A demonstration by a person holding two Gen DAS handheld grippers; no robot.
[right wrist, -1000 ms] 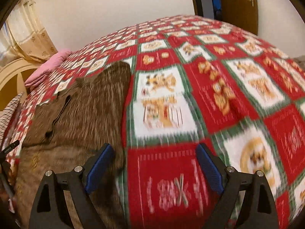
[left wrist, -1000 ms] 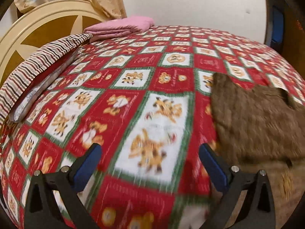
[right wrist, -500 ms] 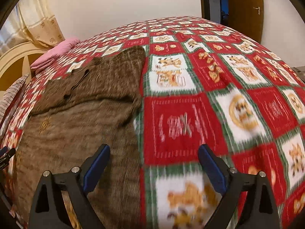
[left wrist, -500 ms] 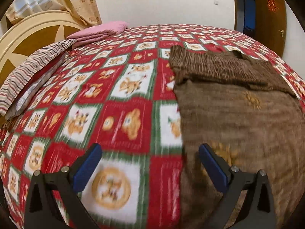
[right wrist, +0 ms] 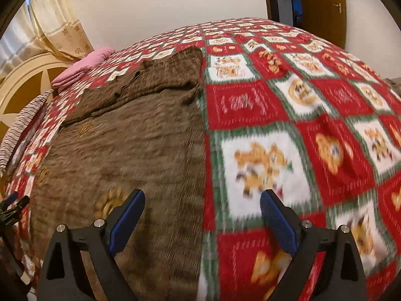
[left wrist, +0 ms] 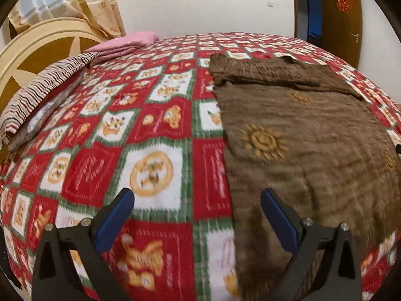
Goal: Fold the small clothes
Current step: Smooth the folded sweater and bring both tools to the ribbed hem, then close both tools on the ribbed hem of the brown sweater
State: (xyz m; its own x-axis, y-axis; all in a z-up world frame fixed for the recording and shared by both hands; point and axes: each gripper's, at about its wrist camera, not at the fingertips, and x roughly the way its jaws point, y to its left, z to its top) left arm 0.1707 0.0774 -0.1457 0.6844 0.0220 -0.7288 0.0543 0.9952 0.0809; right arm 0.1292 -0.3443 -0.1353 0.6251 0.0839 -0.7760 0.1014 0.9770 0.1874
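Observation:
A brown garment (left wrist: 308,135) with orange sun prints lies flat on the bed, its far part folded over as a darker band (left wrist: 270,72). In the right wrist view the same brown garment (right wrist: 125,145) fills the left half. My left gripper (left wrist: 196,210) is open above the garment's left edge, with nothing between its blue-padded fingers. My right gripper (right wrist: 201,212) is open above the garment's right edge, also holding nothing. The left gripper's tip (right wrist: 12,203) shows at the far left of the right wrist view.
The bed wears a red, white and green patterned blanket (left wrist: 150,135). A striped pillow (left wrist: 42,92) and a folded pink cloth (left wrist: 125,45) lie by the cream headboard (left wrist: 45,47). A brown door (left wrist: 343,20) stands at the back right.
Both grippers have pulled back toward the near end of the bed and spread along the garment's near edge. More of the brown garment now shows in both views. Both stay open.

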